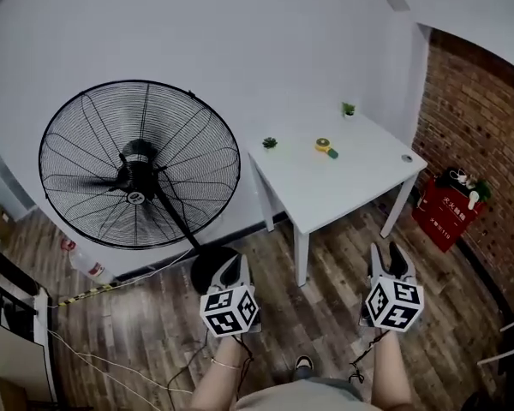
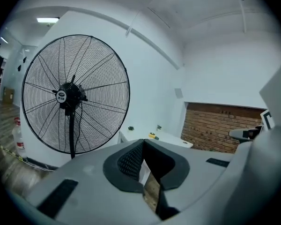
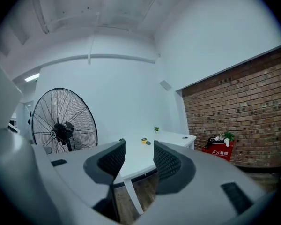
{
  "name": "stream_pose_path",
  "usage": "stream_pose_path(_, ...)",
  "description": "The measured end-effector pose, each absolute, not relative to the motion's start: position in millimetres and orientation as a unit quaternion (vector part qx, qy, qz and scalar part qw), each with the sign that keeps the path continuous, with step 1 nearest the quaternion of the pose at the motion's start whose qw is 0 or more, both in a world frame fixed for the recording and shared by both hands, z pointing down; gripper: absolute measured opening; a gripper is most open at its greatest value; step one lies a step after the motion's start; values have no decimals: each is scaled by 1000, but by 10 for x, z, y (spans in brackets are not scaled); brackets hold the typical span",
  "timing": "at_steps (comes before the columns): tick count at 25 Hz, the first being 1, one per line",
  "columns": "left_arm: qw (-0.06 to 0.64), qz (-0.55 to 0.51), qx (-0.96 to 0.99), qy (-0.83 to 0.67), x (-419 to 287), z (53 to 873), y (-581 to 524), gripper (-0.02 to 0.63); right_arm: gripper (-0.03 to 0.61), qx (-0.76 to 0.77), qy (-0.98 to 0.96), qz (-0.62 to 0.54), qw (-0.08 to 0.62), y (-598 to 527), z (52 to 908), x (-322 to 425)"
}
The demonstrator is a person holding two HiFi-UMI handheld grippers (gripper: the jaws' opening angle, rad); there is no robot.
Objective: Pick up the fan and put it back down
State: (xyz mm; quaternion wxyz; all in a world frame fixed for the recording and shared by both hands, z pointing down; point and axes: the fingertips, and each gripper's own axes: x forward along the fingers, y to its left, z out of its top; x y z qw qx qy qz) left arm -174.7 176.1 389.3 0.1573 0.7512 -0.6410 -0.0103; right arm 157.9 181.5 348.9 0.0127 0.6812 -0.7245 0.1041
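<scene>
— Fingers (image 2: 131,161) on your left gripper (image 1: 234,265)?
— Pressed together at the tips, holding nothing. My right gripper (image 1: 390,259) gapes, empty too.
— And the fan (image 1: 140,165)?
— Standing far left, beside the white table (image 1: 343,187), apart from both.

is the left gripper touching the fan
Apart. The left gripper view shows the fan standing well beyond the left gripper, with nothing between its shut jaws.
</scene>
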Motion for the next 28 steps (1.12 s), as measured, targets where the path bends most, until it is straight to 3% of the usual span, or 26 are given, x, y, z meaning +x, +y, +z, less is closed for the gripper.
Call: stream_pose_path(28,151,19,770,-619,-1271,4064,-229,11,186,668,-734,122,39,-258,3745,1709)
